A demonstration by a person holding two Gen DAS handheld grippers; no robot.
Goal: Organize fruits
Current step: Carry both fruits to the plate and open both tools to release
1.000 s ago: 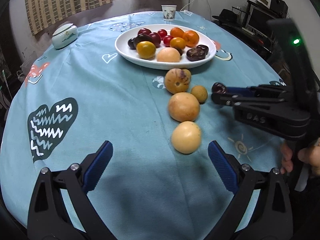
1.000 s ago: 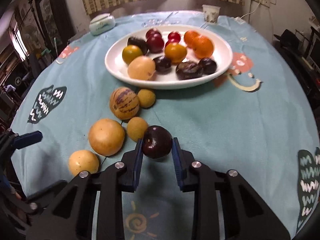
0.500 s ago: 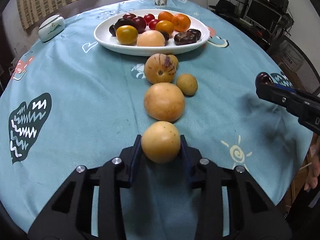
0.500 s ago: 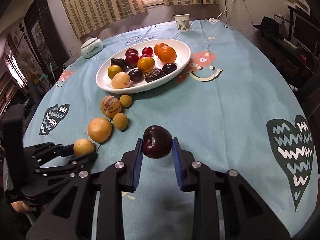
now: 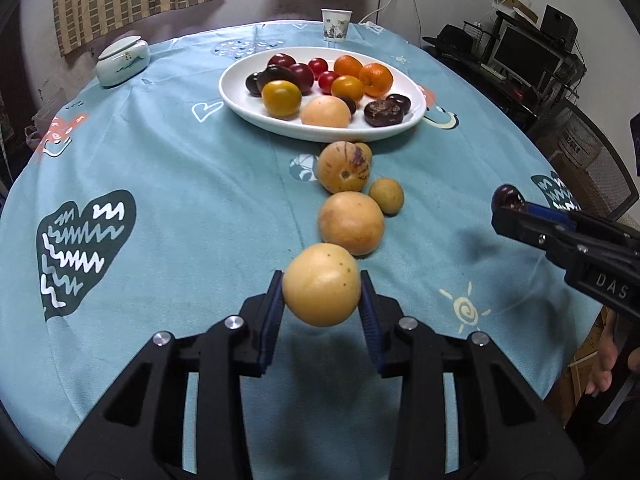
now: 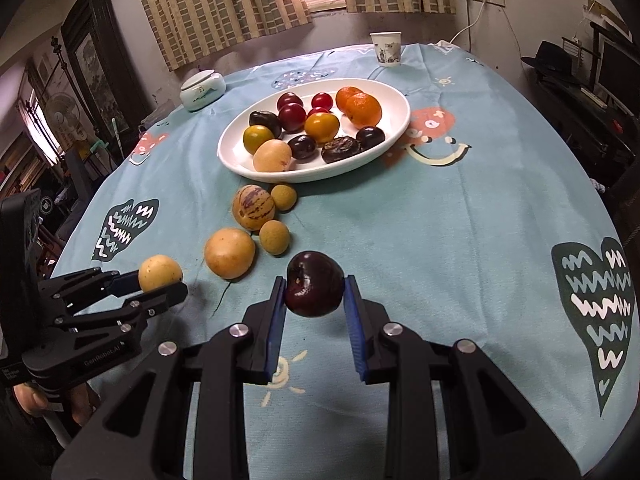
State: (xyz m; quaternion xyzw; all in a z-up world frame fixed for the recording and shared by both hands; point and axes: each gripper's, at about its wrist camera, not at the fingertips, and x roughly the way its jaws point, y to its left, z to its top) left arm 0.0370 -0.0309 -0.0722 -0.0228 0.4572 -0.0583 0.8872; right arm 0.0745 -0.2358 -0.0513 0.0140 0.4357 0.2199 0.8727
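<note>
In the left wrist view, the left gripper (image 5: pixel 322 304) sits at lower centre with its blue pads pressed against both sides of a pale yellow round fruit (image 5: pixel 321 285), smooth-skinned with a few dark specks, lifted just clear of the teal tablecloth (image 5: pixel 180 208). In the right wrist view, the right gripper (image 6: pixel 315 300) is clamped nearly shut on a dark plum (image 6: pixel 314 284), glossy maroon-black with a small pale mark near its stem end, also held above the cloth.

Beyond the yellow fruit, up the middle of the left view, a larger golden-tan round fruit (image 5: pixel 351 223) lies on the cloth, with a small tan longan-like fruit (image 5: pixel 386 195) just beside it on the right. Behind these sits a purple-streaked pepino melon (image 5: pixel 344 166), with another small tan fruit (image 5: pixel 363 152) tucked behind it, close to the rim of the white oval plate (image 5: pixel 240 100) in the upper centre.

The plate holds dark plums, red cherry tomatoes, mandarins, a yellow-green citrus, a pale round fruit and a wrinkled dark passion fruit. A paper cup (image 5: pixel 336 25) stands at the top centre, a lidded ceramic dish (image 5: pixel 123 62) at the upper left.
</note>
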